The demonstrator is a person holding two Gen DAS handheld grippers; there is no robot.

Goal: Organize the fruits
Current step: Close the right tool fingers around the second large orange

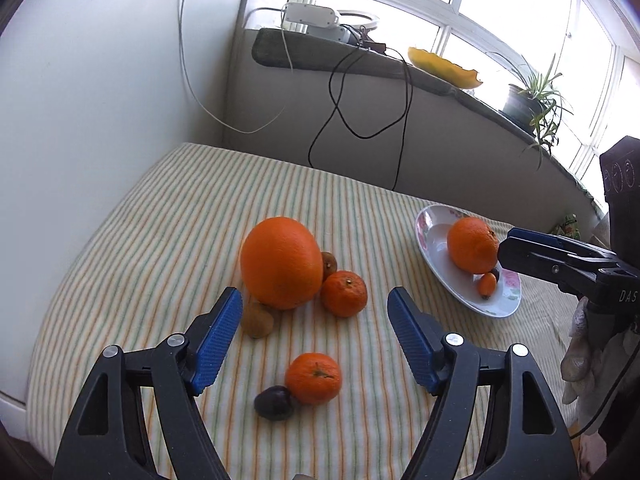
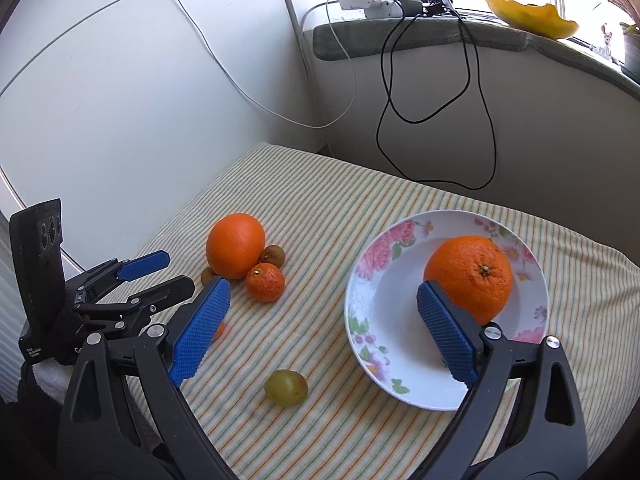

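on the left, the left gripper hangs over the striped cloth tabletop with its blue pads wide apart and nothing between them. it tips down toward the loose fruit. the big round orange sits just past the pads. a small brown fruit touches it at the front left and a small orange mandarin touches it on the right. closer in lie a second small mandarin and a dark purple plum, touching each other.

this gripper looks ready to pick a fruit. to do it well, it should line up both pads around one fruit only, come down slowly, and squeeze softly so the fruit does not roll or squash. the near mandarin looks like the easy one, but the plum beside it could get bumped.

in the middle a round green grape lies alone on the cloth.

on the right, the white plate with pink flowers already holds a bumpy orange. the right gripper also tips down, its pads wide and empty, one pad over the cloth and one over the plate. a white glove holds its handle.
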